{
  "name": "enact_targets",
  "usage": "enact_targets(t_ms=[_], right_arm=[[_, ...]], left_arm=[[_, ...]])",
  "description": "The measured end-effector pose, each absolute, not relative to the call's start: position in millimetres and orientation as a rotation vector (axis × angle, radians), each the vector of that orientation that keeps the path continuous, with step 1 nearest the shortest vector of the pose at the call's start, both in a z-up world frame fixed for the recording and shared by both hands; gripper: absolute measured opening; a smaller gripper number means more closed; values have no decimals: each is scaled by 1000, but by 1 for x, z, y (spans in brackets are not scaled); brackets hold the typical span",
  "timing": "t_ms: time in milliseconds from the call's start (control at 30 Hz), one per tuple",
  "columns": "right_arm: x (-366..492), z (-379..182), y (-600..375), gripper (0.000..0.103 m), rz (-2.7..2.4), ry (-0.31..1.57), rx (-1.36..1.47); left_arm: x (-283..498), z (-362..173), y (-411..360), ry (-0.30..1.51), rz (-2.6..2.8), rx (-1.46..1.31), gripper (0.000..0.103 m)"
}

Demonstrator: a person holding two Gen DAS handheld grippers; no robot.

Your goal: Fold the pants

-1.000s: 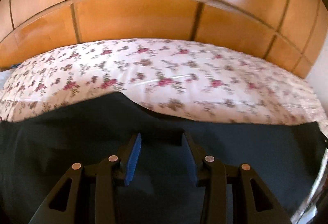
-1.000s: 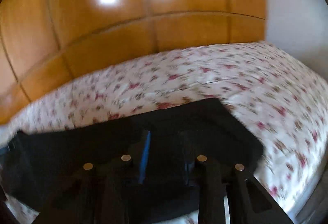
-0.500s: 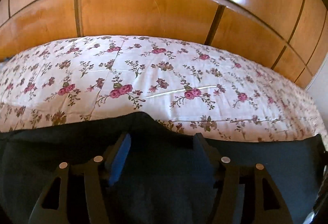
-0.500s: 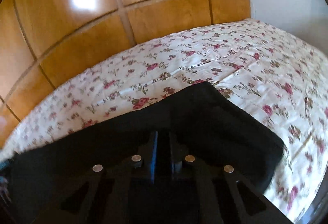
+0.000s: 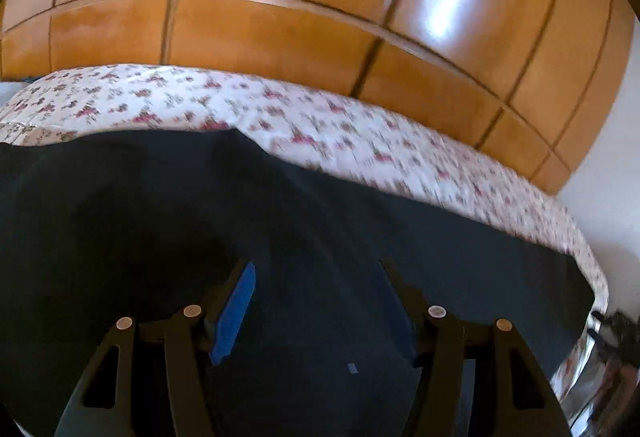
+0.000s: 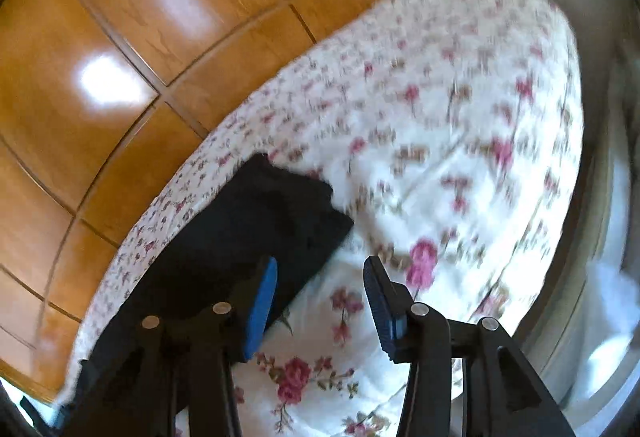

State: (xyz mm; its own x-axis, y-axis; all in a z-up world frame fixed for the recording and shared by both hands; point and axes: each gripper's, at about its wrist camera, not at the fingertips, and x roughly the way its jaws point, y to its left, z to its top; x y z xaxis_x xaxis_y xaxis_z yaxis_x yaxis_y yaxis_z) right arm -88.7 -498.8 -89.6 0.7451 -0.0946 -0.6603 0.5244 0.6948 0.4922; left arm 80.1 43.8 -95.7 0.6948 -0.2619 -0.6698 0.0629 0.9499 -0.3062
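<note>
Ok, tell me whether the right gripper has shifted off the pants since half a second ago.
Yes. The right gripper, which sat over the pants against the wooden panels, has swung right; its jaws, just opening, now frame the floral bedspread, empty.

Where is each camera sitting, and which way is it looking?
Left wrist camera: sits on the left gripper, looking forward and down along its open black fingers at the dark folded pants on the white bedspread with pink flowers.
Right wrist camera: sits on the right gripper, tilted, looking down at the pants' end; its jaws have just been opening, with only bedspread between them.
Both share: the pants, the bedspread and the glossy orange-brown wooden wardrobe doors. No hand or sleeve shows.
</note>
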Motion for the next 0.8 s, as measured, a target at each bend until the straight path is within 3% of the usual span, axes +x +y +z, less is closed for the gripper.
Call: enact_targets(t_ms=[333, 367, 433, 600, 800], right_arm=[[-58, -117, -509, 47, -279, 542, 971], [-56, -118, -510, 46, -282, 534, 985], [-52, -117, -512, 21, -282, 529, 1005], [-48, -106, -511, 20, -281, 545, 1044], [-44, -52, -485, 20, -264, 506, 919]], left_arm=[[59, -111, 23, 742, -172, -103, 65], [59, -111, 24, 744, -173, -107, 65], [59, -110, 25, 749, -179, -117, 65], [67, -98, 37, 808, -213, -166, 65], [77, -83, 82, 781, -74, -270, 65]])
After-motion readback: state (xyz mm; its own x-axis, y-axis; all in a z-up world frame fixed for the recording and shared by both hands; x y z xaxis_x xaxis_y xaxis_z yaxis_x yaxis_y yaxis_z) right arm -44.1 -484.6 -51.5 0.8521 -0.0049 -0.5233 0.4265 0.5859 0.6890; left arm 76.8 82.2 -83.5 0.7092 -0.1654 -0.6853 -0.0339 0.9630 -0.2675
